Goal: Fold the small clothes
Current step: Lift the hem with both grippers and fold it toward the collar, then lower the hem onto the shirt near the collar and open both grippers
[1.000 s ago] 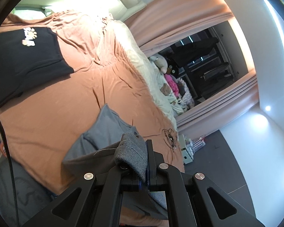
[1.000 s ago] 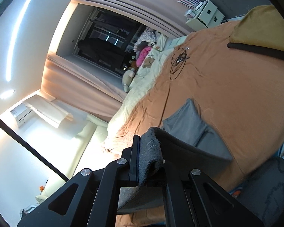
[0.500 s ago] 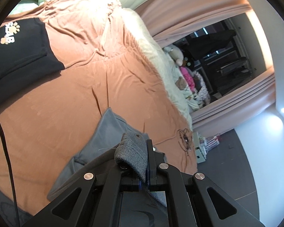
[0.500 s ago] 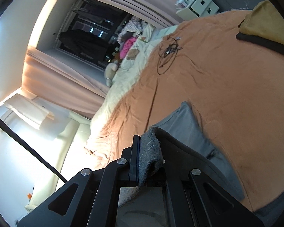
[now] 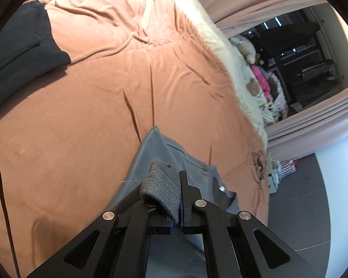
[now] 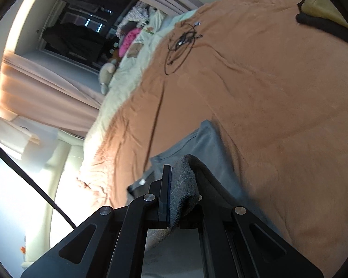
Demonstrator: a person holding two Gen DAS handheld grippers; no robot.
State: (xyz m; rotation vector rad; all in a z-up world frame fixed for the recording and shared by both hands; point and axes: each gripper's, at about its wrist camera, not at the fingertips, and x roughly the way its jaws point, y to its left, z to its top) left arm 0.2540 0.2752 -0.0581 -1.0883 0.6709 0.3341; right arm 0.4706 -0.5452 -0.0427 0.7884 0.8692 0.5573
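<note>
A small grey garment is stretched over the rust-orange bedspread, its far part lying flat on the bed. My left gripper is shut on a bunched ribbed hem of it. In the right wrist view the same grey garment runs away from my right gripper, which is shut on another ribbed fold of the hem. Each jaw pair pinches the cloth tight, and a white label shows at the neckline.
A folded black garment lies at the far left of the bed. A coiled black cable rests on the bedspread near its edge. A yellow cloth with a black strap sits at the corner. Soft toys, pale bedding and curtains lie beyond.
Both grippers have carried the grey garment forward across the bed and lower. More of it now lies flat on the bedspread, and the black garment has slid toward the left edge of view.
</note>
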